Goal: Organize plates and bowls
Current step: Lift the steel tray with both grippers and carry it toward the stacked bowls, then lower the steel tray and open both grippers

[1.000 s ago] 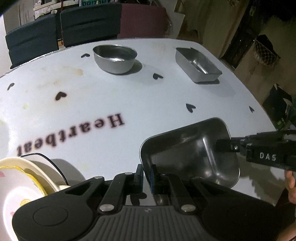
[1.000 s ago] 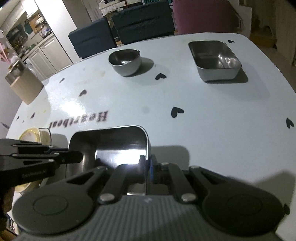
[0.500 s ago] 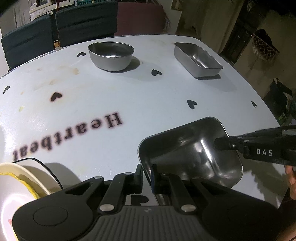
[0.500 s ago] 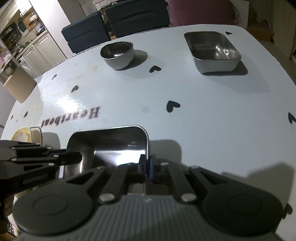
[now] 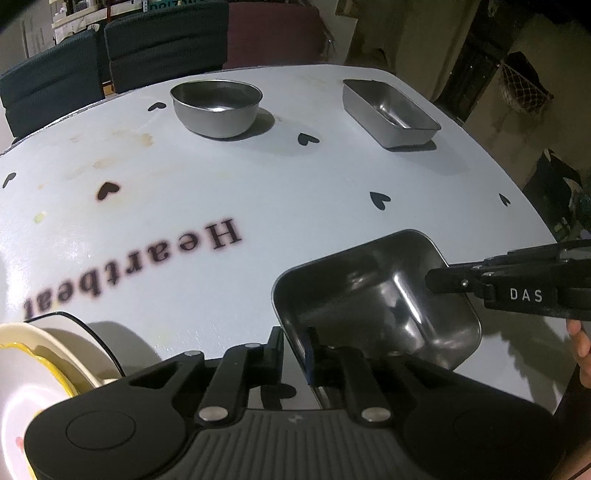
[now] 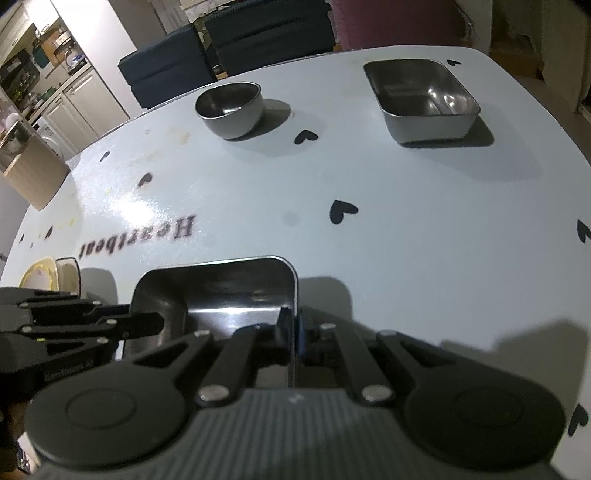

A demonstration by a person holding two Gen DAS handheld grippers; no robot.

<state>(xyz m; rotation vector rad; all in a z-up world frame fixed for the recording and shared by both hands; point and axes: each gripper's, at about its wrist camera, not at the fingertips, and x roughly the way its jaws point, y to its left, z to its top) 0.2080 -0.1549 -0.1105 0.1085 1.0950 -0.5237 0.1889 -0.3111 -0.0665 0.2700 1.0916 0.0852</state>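
Observation:
Both grippers hold one rectangular steel tray (image 5: 373, 295) above the near part of the white table (image 5: 258, 192). My left gripper (image 5: 293, 350) is shut on its left rim. My right gripper (image 6: 295, 332) is shut on its right rim; the tray also shows in the right wrist view (image 6: 221, 291). A second rectangular steel tray (image 5: 389, 110) stands at the far right, also in the right wrist view (image 6: 421, 96). A round steel bowl (image 5: 216, 107) stands at the far middle, also in the right wrist view (image 6: 229, 109). Stacked cream and yellow plates (image 5: 40, 369) sit at the near left.
The table carries black heart marks and the word "Heartbeat" (image 5: 129, 266). Dark chairs (image 5: 159, 40) and a maroon chair (image 5: 273, 33) stand behind the far edge. A cardboard box (image 6: 29, 173) and kitchen cabinets are beyond the left side.
Both grippers have moved forward with the held tray, toward the far side of the table. The bowl and the second tray look nearer. Both grips are unchanged.

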